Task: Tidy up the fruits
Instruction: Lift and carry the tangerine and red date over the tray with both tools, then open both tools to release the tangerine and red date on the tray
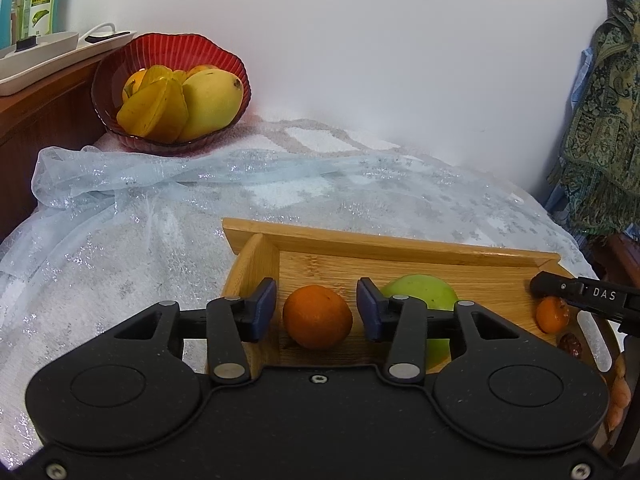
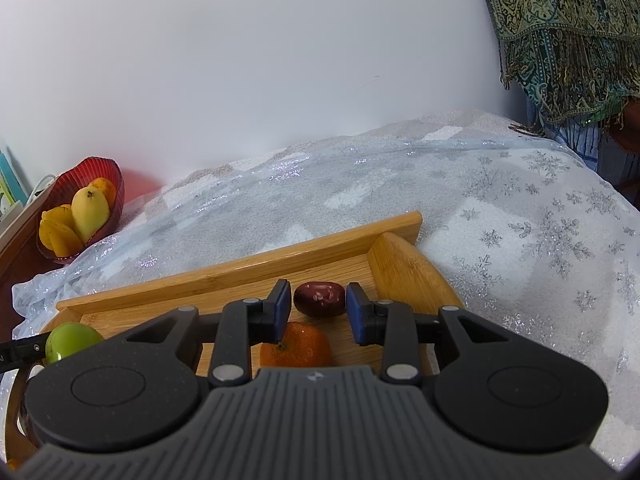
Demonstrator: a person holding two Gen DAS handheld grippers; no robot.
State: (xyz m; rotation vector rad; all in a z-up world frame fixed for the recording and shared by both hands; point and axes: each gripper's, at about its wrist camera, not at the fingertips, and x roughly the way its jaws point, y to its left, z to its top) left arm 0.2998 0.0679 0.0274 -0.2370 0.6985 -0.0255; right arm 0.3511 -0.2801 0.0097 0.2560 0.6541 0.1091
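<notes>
Wooden tray (image 1: 400, 254) on a cloth-covered table (image 1: 360, 184), near its front edge. In the tray, from left to right: an orange (image 1: 317, 317), an apple (image 1: 424, 292) just beside it, a smaller orange (image 2: 296, 344), a date (image 2: 319, 298) behind that one. Well behind the tray to the left, by the wall: a bowl (image 1: 120, 64) holding a mango (image 1: 212, 102) and starfruit (image 1: 156, 110).
</notes>
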